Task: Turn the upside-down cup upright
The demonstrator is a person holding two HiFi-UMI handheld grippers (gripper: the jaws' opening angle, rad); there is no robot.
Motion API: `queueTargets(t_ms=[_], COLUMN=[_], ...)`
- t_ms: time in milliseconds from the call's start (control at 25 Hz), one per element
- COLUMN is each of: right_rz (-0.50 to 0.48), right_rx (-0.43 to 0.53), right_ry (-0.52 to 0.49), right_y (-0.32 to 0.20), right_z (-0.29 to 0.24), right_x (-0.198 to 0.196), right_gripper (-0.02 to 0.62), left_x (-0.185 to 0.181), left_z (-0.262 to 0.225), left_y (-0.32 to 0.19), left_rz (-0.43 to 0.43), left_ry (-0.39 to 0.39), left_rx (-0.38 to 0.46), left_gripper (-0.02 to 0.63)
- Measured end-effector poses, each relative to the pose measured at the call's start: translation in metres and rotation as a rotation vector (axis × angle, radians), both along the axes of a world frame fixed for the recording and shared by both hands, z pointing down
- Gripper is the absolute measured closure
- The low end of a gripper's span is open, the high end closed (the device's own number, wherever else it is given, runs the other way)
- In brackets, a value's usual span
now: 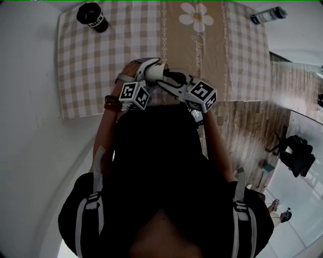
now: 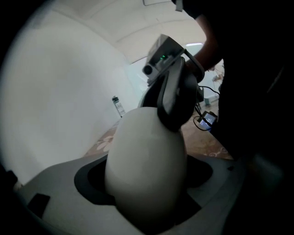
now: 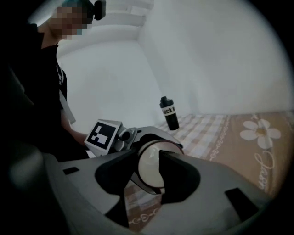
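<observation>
One table under a beige-and-white checked cloth with a tan daisy-print runner fills the far side of the head view. Over its near edge the left gripper and right gripper meet tip to tip. A black shaker bottle stands at the far left corner, and a dark grey bottle sits by the far right corner. Smallest, the white rounded cup lies on its side over the near edge. The left gripper's jaws clamp its body. Its mouth faces the right gripper, whose jaws stand apart either side of the rim.
</observation>
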State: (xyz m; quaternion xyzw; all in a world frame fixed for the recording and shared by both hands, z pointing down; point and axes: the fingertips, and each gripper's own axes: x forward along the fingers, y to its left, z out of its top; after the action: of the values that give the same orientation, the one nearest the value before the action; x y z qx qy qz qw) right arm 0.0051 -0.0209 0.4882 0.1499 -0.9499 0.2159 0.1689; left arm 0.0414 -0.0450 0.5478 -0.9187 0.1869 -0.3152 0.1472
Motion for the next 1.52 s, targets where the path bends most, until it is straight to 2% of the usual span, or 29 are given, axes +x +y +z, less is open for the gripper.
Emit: queueTargets(t_ms=[80, 120, 320, 520, 640, 840, 960, 1000, 1040, 1160, 1280, 1360, 1480, 1520], right_rz=[0.072, 0.11, 0.267, 0.272, 0.253, 0.299, 0.301, 0.312, 0.331, 0.378, 0.356, 0.351, 0.355, 0.354], right_rx=[0.029, 0.04, 0.031, 0.099, 0.149, 0.182, 0.198, 0.204, 0.205, 0.19, 0.232, 0.27, 0.345, 0.358], right_ry=[-0.026, -0.036, -0.101, -0.165, -0.181, -0.176, -0.19, -0.195, -0.199, -0.196, -0.181, -0.154, -0.07, -0.051], right_y=[-0.014, -0.021, -0.046, -0.044, -0.037, -0.044, -0.046, -0.047, -0.048, -0.048, -0.045, -0.047, -0.052, -0.053], right_z=[-0.006, -0.008, -0.015, -0.034, -0.042, -0.042, -0.049, -0.051, -0.053, -0.051, -0.054, -0.058, -0.057, -0.056], right_x=[0.014, 0.021, 0.043, 0.027, 0.013, 0.013, 0.01, 0.009, 0.01, 0.013, 0.011, 0.012, 0.017, 0.018], right_gripper=[0.382, 0.37, 0.37, 0.37, 0.37, 0.374, 0.387, 0.403, 0.453, 0.489, 0.531, 0.538, 0.545, 0.545], left_x=[-0.013, -0.021, -0.059, -0.062, -0.058, -0.048, -0.041, -0.038, -0.034, -0.03, -0.03, -0.027, -0.02, -0.018], left_z=[-0.007, -0.013, -0.061, -0.116, -0.13, -0.14, -0.14, -0.139, -0.138, -0.136, -0.136, -0.131, -0.108, -0.102], left_y=[-0.012, -0.019, -0.041, -0.036, -0.028, -0.014, -0.01, -0.009, -0.008, -0.008, -0.007, -0.006, -0.005, -0.005], left_rz=[-0.079, -0.121, -0.274, -0.257, -0.232, -0.159, -0.143, -0.14, -0.135, -0.126, -0.099, -0.082, -0.09, -0.096], left_ry=[0.109, 0.18, 0.565, 0.822, 0.903, 0.965, 0.946, 0.932, 0.919, 0.904, 0.896, 0.838, 0.66, 0.631], left_rx=[-0.065, -0.099, -0.248, -0.273, -0.286, -0.301, -0.295, -0.291, -0.282, -0.268, -0.275, -0.269, -0.254, -0.253], left_gripper=[0.19, 0.19, 0.19, 0.19, 0.19, 0.19, 0.19, 0.19, 0.19, 0.19, 0.192, 0.19, 0.19, 0.19])
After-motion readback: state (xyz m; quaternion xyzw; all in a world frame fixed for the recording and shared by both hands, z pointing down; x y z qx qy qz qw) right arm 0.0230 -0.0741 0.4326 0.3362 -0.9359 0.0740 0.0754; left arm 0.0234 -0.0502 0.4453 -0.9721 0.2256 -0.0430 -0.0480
